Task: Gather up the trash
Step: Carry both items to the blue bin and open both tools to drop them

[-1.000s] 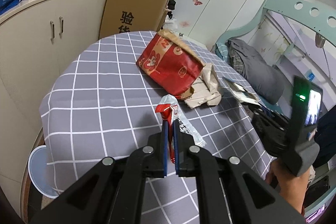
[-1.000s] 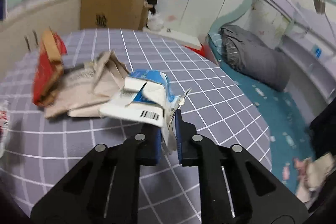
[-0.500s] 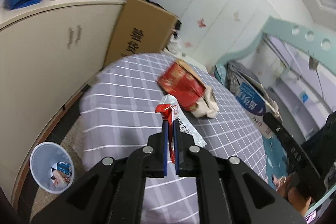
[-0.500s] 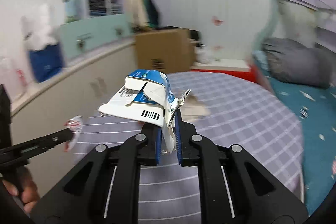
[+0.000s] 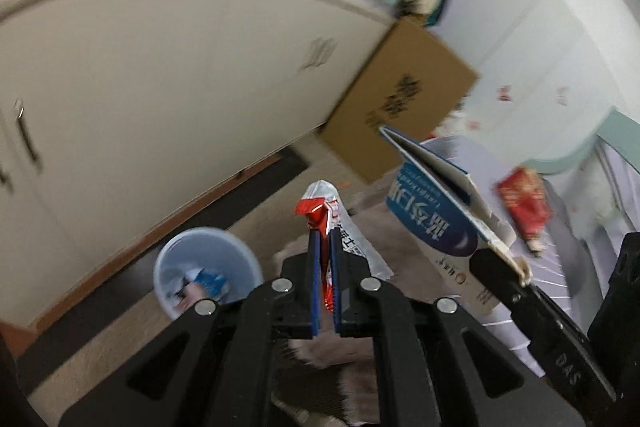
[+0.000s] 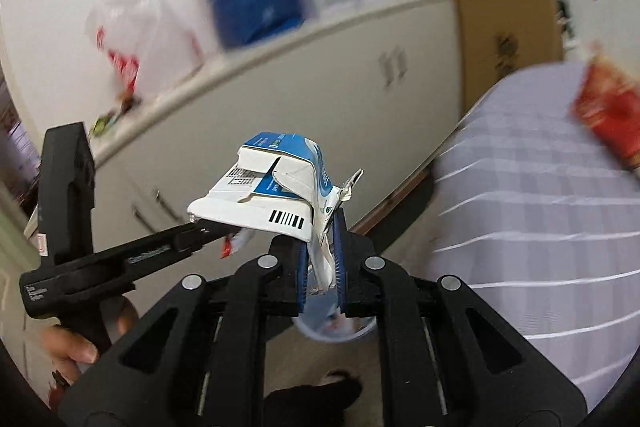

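L gripper jaws clamp a crinkled red-and-silver plastic wrapper; the pale blue round plastic bin sits on the floor at 9 o'clock of its tips. R gripper jaws pinch a flattened blue-and-white cardboard carton, w/ the grey checked tablecloth at 3 o'clock.

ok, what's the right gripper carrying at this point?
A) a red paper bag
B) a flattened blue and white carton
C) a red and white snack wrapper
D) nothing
B: in the right wrist view the right gripper is shut on the flattened blue and white carton, whose barcode faces the camera; the red and white snack wrapper is in the left gripper.
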### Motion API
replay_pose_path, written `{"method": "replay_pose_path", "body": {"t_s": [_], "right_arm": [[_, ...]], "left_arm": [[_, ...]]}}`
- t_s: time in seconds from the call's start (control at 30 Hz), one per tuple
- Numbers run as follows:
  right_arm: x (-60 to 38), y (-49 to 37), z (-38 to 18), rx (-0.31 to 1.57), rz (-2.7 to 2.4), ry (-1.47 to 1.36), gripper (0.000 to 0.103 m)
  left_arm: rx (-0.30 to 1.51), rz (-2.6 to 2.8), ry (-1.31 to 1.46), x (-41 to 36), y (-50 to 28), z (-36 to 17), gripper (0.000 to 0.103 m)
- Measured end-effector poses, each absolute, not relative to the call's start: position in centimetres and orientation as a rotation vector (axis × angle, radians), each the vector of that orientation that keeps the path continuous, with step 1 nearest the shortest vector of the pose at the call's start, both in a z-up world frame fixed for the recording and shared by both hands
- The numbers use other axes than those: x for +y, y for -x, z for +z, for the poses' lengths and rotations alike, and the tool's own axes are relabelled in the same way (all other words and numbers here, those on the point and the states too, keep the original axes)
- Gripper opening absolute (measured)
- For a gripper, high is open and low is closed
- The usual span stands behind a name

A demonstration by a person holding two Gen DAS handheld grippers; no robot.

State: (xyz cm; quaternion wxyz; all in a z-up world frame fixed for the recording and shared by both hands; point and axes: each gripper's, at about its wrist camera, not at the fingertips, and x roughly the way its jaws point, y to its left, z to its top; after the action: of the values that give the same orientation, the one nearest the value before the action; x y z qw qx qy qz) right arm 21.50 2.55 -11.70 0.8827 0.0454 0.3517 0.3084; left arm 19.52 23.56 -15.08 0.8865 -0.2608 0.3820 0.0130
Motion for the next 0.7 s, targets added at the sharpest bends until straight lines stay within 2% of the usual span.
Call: {"method": "replay_pose_path", "body": {"t_s": [0.23, 0.47, 0.5, 0.57, 0.7], "right_arm": [[9.0, -25.0, -20.8, 0.926, 0.638, -0.074, 0.011], [9.8, -27.4, -26.0, 1.001, 0.570, -0.050, 0.011], [9.8, -27.6, -26.5, 1.007, 0.562, -0.049, 0.011], [10.0, -28.1, -27.4, 1.022, 0.552, -0.053, 0.011], [10.3, -28.8, -28.7, 1.052, 0.543, -0.060, 0.011]], "left_arm": [[0.974, 0.128, 0.601, 27.8, -22.7, -23.9, 0.005], [1.094, 0.143, 0.638, 29.3, -25.8, -30.2, 0.007], [1.106, 0.138, 0.652, 29.4, -26.2, -30.9, 0.011], [1.140, 0.132, 0.661, 29.5, -26.9, -32.0, 0.053], [1.137, 0.172, 0.644, 29.9, -26.6, -32.9, 0.056]]}}
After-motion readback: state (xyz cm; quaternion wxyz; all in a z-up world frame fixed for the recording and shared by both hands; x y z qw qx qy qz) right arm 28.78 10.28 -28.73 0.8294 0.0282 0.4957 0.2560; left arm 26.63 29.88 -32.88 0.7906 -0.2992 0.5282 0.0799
